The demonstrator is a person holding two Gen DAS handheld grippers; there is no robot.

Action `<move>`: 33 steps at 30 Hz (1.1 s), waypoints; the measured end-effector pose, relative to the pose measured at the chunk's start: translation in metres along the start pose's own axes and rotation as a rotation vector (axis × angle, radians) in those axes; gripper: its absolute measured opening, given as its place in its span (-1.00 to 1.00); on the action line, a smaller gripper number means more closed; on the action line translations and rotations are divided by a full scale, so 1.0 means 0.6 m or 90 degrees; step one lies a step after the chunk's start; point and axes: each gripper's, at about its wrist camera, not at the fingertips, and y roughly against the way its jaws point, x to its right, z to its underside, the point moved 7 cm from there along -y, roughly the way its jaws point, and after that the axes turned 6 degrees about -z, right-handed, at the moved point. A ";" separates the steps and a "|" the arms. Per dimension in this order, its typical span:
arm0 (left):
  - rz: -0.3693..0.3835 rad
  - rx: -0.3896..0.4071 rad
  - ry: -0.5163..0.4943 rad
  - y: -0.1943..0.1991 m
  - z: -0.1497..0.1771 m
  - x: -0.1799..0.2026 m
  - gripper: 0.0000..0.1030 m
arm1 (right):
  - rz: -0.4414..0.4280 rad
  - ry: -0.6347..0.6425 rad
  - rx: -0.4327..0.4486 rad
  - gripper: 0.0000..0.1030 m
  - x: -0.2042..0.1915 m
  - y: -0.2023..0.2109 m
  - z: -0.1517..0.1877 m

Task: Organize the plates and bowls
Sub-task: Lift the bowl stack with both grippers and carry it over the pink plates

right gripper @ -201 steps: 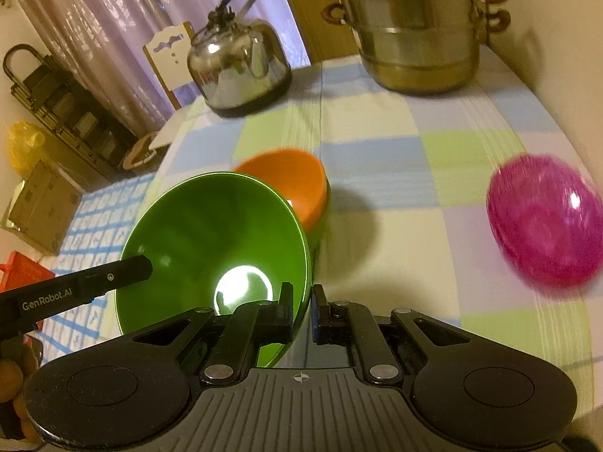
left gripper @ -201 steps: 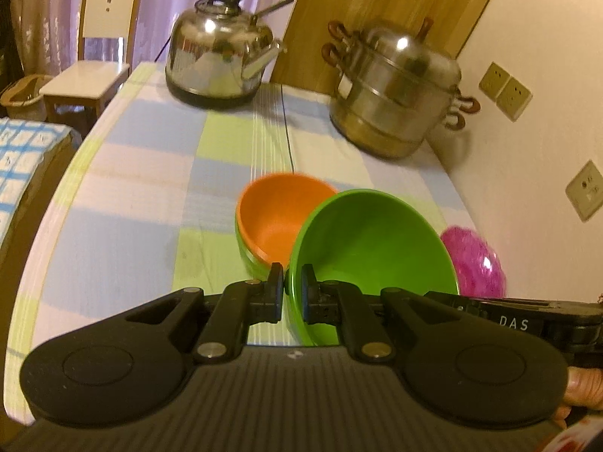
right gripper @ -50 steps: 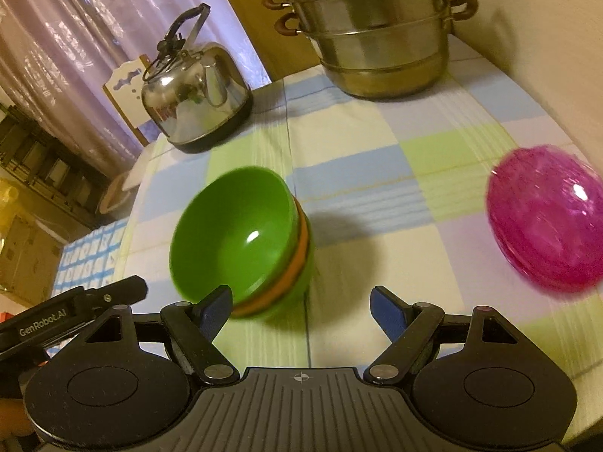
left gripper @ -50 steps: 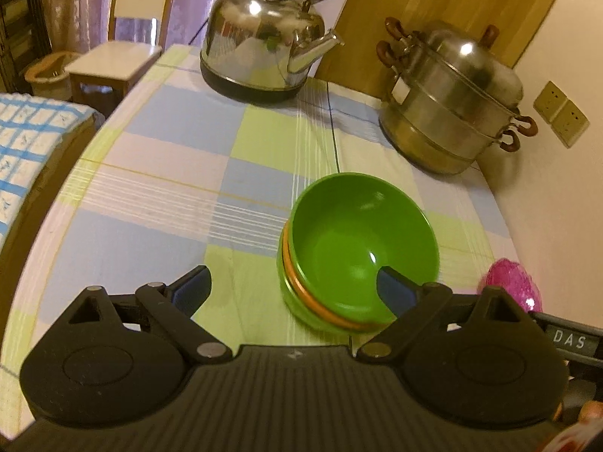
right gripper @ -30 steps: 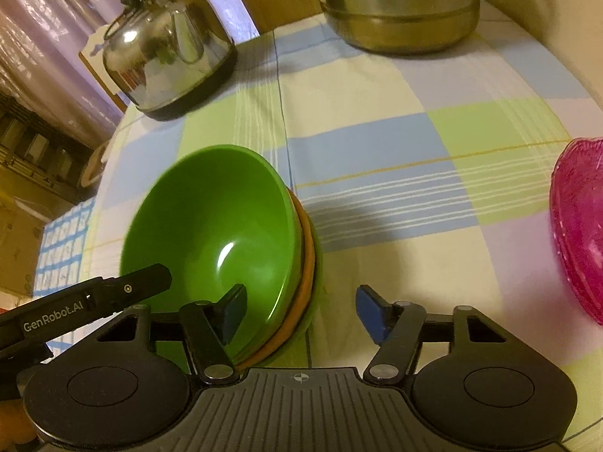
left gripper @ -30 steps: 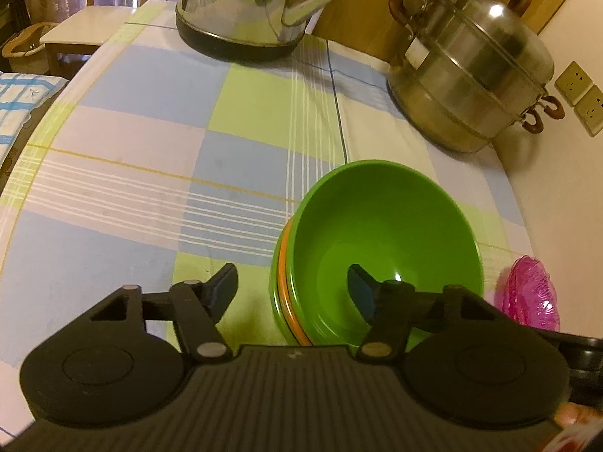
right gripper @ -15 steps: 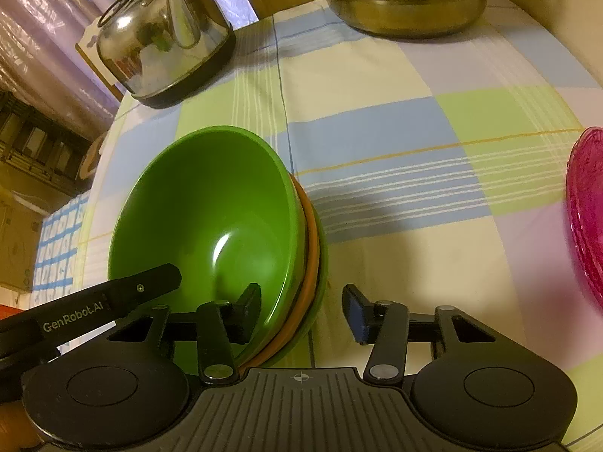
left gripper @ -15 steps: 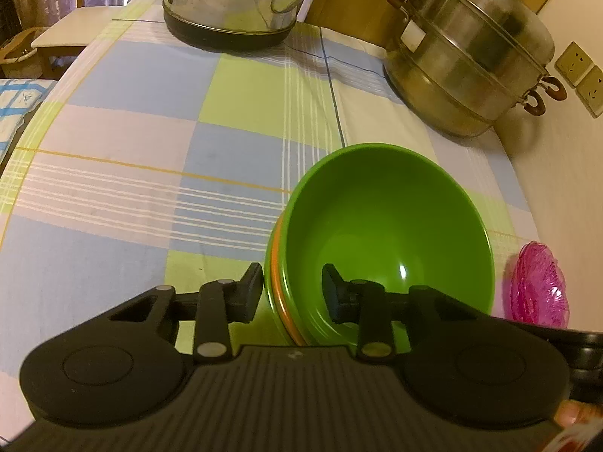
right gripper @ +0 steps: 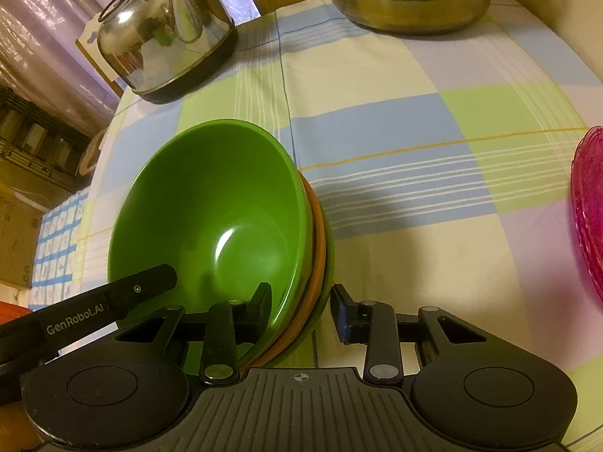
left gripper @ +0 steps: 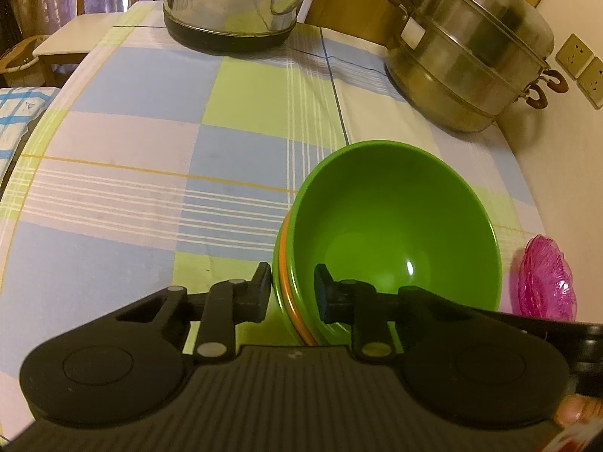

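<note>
Kettle (left gripper: 241,3) far ahead-left of the fingers, steamer pot (left gripper: 471,56) far ahead-right, checked tablecloth (left gripper: 150,173) beneath, chair (left gripper: 75,41) beyond, wall sockets (left gripper: 582,67) right.

A checked tablecloth (left gripper: 158,143) covers the table, bearing a steel kettle (left gripper: 230,3), a tiered steamer pot (left gripper: 467,52), stacked bowls (left gripper: 392,233) and a pink glass dish (left gripper: 546,278).

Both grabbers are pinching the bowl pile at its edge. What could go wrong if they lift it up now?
1. The left gripper and right gripper, whose jaws have just been closing, each straddle only the rim of the nested bowl stack. Unevenly lifted, it might tilt or slip.
2. The top green bowl and the orange bowl could slide apart.
3. A swing could bump the pink glass dish.
</note>
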 end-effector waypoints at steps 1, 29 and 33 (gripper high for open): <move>0.000 0.000 -0.001 0.001 0.001 0.000 -0.59 | 0.001 0.000 0.001 -0.35 0.000 0.001 0.000; 0.014 0.036 -0.043 0.101 0.026 0.081 -0.59 | -0.008 -0.021 0.052 -0.38 0.026 0.113 0.023; 0.023 0.043 -0.059 0.118 0.030 0.115 -0.59 | -0.006 -0.028 0.068 -0.38 0.043 0.144 0.023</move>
